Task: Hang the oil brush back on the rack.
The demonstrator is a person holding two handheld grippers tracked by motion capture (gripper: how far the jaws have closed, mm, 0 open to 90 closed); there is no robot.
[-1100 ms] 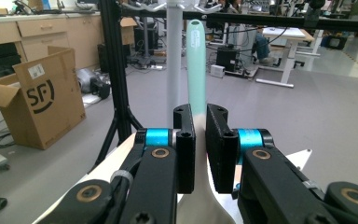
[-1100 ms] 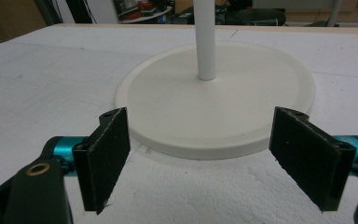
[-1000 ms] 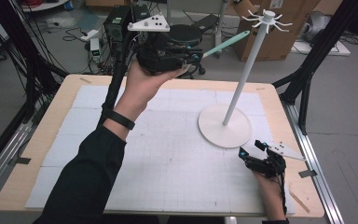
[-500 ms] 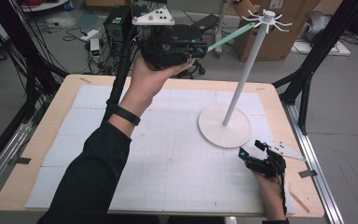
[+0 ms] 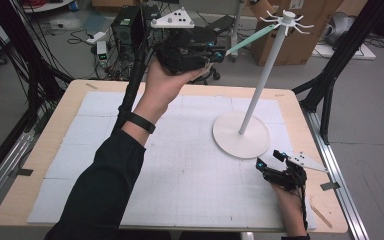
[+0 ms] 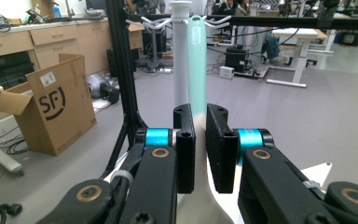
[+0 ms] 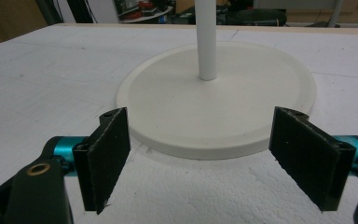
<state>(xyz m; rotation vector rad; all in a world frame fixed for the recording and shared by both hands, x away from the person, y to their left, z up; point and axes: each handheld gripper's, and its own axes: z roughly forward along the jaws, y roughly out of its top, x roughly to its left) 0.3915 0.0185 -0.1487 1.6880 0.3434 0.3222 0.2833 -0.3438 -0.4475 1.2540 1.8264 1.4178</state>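
High above the far edge of the table (image 5: 55,145), you are holding the left gripper (image 5: 219,53) raised in your left hand (image 5: 167,82), and its jaws are clamping the wide white end of a mint-green spatula (image 5: 247,39). The spatula's long handle is pointing toward the top of the white stand (image 5: 262,85), with its tip lying right at the ring of hooks (image 5: 286,20); whether it is touching a hook you cannot tell from above. In the left gripper view, the mint-green handle (image 6: 197,60) is rising straight up between the two black pads, just beside the white pole (image 6: 181,56), and its tip is sitting level with the hooks (image 6: 154,22).

At the near right of the table, you are resting the right gripper (image 5: 270,160) low in your right hand (image 5: 289,200), just beside the stand's round base (image 5: 235,145). Its jaws are standing wide apart with nothing between them, and in the right gripper view they are facing the base (image 7: 223,112) and the foot of the pole (image 7: 207,37).
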